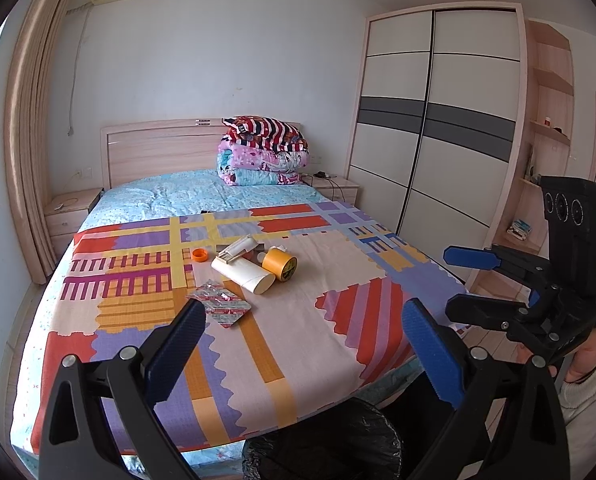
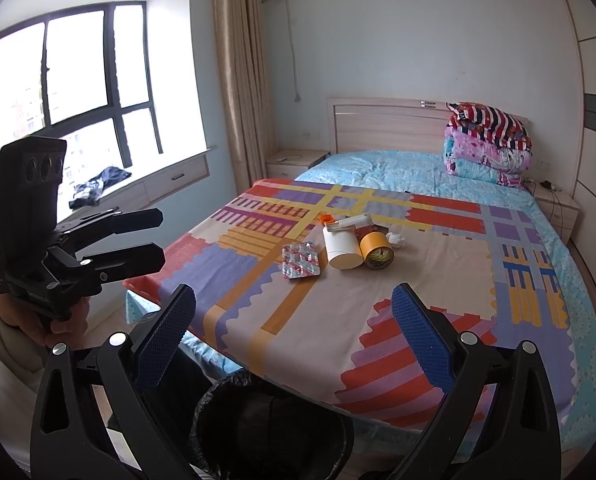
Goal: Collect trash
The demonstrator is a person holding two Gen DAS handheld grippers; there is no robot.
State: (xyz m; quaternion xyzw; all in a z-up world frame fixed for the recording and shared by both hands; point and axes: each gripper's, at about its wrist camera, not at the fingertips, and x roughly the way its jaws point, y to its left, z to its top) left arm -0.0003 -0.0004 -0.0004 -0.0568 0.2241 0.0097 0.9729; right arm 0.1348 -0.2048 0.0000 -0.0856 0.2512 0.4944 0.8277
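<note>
Below, black-lined bin (image 2: 274,432) near bed foot; contents unclear.

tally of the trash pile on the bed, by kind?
Blister packs: 2, overlapping, count unsure
White canister: 1
Yellow tape roll: 1
Orange cap: 1
Long white box: 1
Crumpled tissue: 1
Total: 7, plus small bits hidden behind the canister.

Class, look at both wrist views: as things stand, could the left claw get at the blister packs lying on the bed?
Probably yes. The left claw is open and empty, and the blister packs lie nearest the bed's foot, with only bare bedspread between. It must first move forward.
</note>
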